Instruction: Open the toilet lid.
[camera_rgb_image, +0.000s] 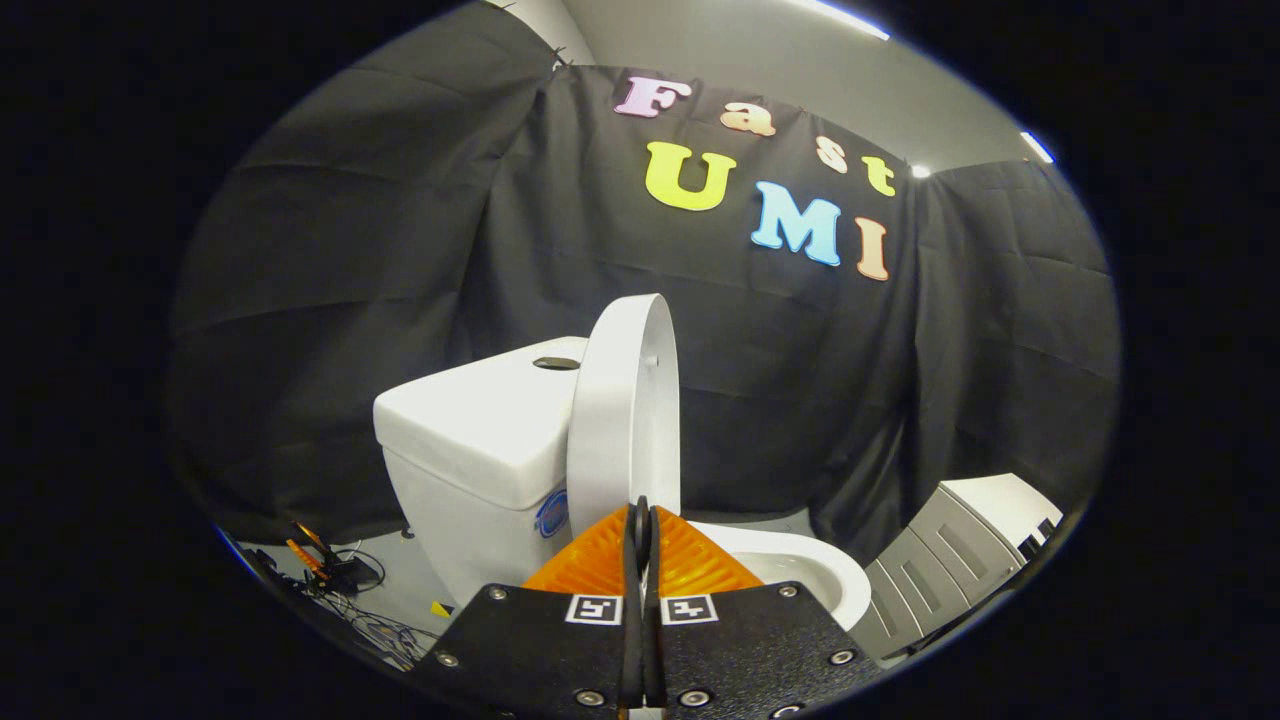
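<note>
**A:** Where is the lid right now?

**B:** The white, oval, hard-plastic toilet lid (625, 400) stands raised almost upright, seen nearly edge-on, just ahead of the gripper (641, 515). Its back leans toward the white ceramic cistern (470, 440) on the left and slightly farther away. The white ceramic bowl (810, 570) lies open to the right, near the fingers.

**A:** And the tongs?

**B:** The two fingers are pressed together with only a dark slit between them, the tips right at the lid's lower near edge. Whether a thin part of the rim is pinched in that slit, I cannot tell; nothing visibly sits between them.

**A:** How would you expect that lid to handle?

**B:** I'd judge it stiff and fairly light, swinging on a hinge at the back of the bowl. The glossy surface looks slippery, so a pinch could slide. It isn't delicate, but it could slam if let go short of balance.

**A:** Best place to take it?

**B:** The free rim, far from the hinge, where leverage is greatest. From how it stands, the opening looks almost done; a gentle nudge toward the cistern should settle it.

**A:** Anything nearby?

**B:** A grey panelled cabinet (935, 560) on the right, and tangled cables (345, 585) on the floor at left, both well apart from the lid.
</note>
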